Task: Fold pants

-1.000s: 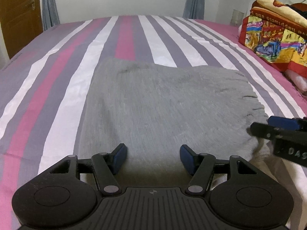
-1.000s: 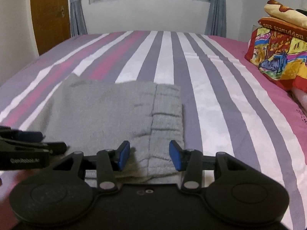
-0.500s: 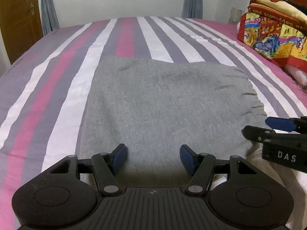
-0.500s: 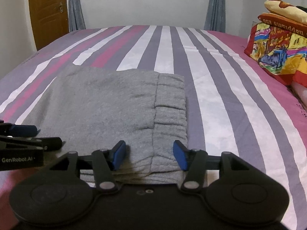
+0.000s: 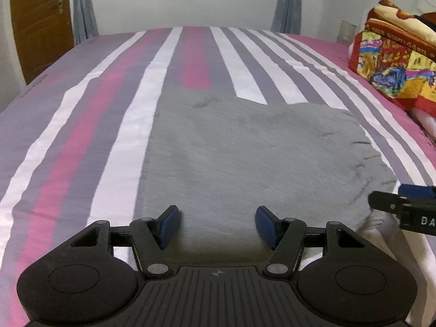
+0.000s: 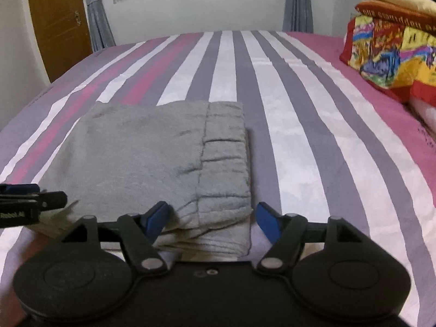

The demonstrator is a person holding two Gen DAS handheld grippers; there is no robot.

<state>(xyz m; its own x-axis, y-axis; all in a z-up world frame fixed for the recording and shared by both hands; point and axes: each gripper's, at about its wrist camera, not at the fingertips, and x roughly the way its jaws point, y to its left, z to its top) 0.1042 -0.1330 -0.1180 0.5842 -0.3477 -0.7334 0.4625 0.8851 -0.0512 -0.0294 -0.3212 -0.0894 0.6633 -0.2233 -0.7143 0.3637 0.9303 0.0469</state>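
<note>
Grey pants (image 5: 245, 158) lie folded flat on the striped bed, their ribbed waistband (image 6: 226, 158) along the right side. My left gripper (image 5: 216, 224) hovers over the near edge of the fabric, open, its blue pads clear of the cloth. My right gripper (image 6: 209, 219) is over the near right corner at the waistband; its jaws are opening and the pads do not press the cloth between them. Each gripper's tips show at the side of the other's view: the right one (image 5: 403, 204), the left one (image 6: 32, 199).
The striped bedsheet (image 6: 299, 136) spreads out all around the pants. A stack of colourful folded bedding (image 5: 395, 62) sits at the far right. A wooden door (image 6: 57, 24), curtains and a window stand beyond the bed's far end.
The right gripper's jaws have spread wider around the waistband corner. The left view has shifted a little, with its jaws unchanged. The pants lie as before.
</note>
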